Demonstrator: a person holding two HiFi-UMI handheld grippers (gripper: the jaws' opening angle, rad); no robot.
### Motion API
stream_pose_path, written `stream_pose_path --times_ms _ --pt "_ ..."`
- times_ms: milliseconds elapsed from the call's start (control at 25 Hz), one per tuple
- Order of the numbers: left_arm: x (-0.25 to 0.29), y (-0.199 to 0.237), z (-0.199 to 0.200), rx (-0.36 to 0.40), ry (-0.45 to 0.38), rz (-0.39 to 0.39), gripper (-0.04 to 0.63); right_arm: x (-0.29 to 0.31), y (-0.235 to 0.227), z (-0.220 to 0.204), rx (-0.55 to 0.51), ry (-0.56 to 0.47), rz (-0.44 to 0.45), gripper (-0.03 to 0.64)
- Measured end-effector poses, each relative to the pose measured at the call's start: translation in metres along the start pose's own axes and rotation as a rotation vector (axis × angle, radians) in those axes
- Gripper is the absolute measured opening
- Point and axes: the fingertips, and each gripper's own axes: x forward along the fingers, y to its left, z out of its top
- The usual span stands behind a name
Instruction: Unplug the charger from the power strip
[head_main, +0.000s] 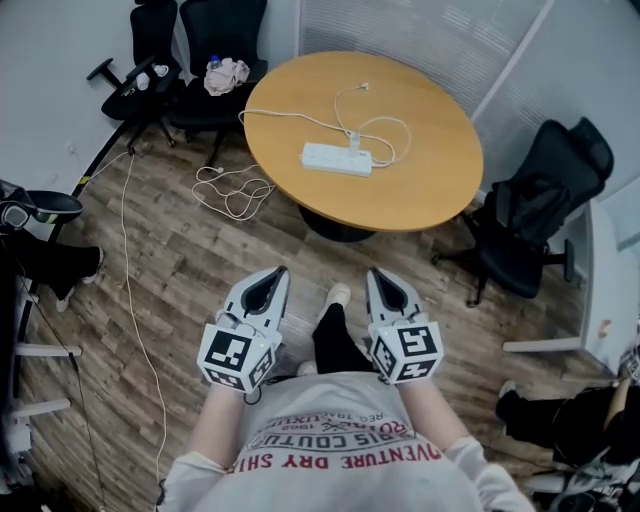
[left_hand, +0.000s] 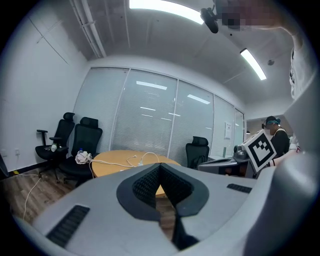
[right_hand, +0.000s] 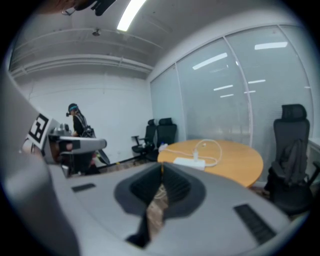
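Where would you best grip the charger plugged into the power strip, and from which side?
Grip the charger by its body, probably from above: it stands upright out of the power strip, near one end, so its sides are free. Avoid the thin cable looping away.

you hold your left gripper (head_main: 272, 283) and right gripper (head_main: 384, 284) side by side, both well short of the round table (head_main: 420, 190) and pointing toward it. both pairs of jaws are closed tip to tip, with nothing between them. your forearms are tucked in.
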Motion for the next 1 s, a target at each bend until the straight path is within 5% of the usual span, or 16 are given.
stream_pose_path --times_ms 720,1000 --pt "0.238 0.102 0.040 -0.006 0.024 0.079 0.034 0.219 -0.169 0.070 0.007 0.047 0.030 0.029" --pt "0.312 0.126 0.036 0.015 0.065 0.076 0.034 0.277 -0.219 0.068 0.013 0.089 0.005 0.029"
